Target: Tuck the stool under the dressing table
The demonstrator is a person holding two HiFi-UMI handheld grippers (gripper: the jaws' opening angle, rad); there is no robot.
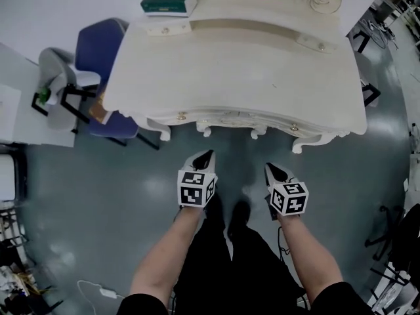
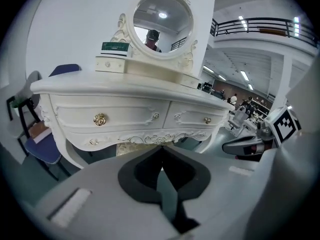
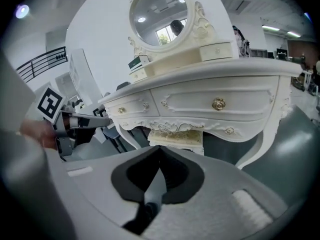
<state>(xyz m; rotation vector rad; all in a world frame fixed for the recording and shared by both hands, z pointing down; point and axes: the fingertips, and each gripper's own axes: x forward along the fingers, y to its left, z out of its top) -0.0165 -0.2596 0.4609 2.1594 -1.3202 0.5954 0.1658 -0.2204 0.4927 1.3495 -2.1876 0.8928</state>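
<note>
Two closed grippers hang side by side over the grey floor (image 1: pixel 98 195) in front of the dressing table (image 1: pixel 249 64), neither touching it. The table is cream white, with a curved top, a carved scrolled apron, curved legs and drawers with gold rose-shaped knobs; a round mirror (image 2: pixel 162 21) in an ornate frame stands at its back, and a dark green box (image 1: pixel 168 2) lies on a small raised drawer unit at the left rear. The stool (image 3: pixel 177 134) sits under the table, between its front legs and just below the apron. Only part of it shows in the two gripper views: a pale gold patterned band with a white edge beneath. In the head view the tabletop hides it completely. Both bare forearms reach forward from the bottom of the head view, roughly parallel, each gripper pointing toward the table's front and tilted downward, its marker cube facing up. The left gripper (image 1: pixel 209 155) has its jaws pressed together with nothing between them, tips meeting in line with the apron's middle. The right gripper (image 1: pixel 270 168) is likewise pressed shut and empty, aimed at the stool. A blue chair (image 1: pixel 98 44) and a grey chair (image 1: pixel 56 71) stand beside the table's left end.
</note>
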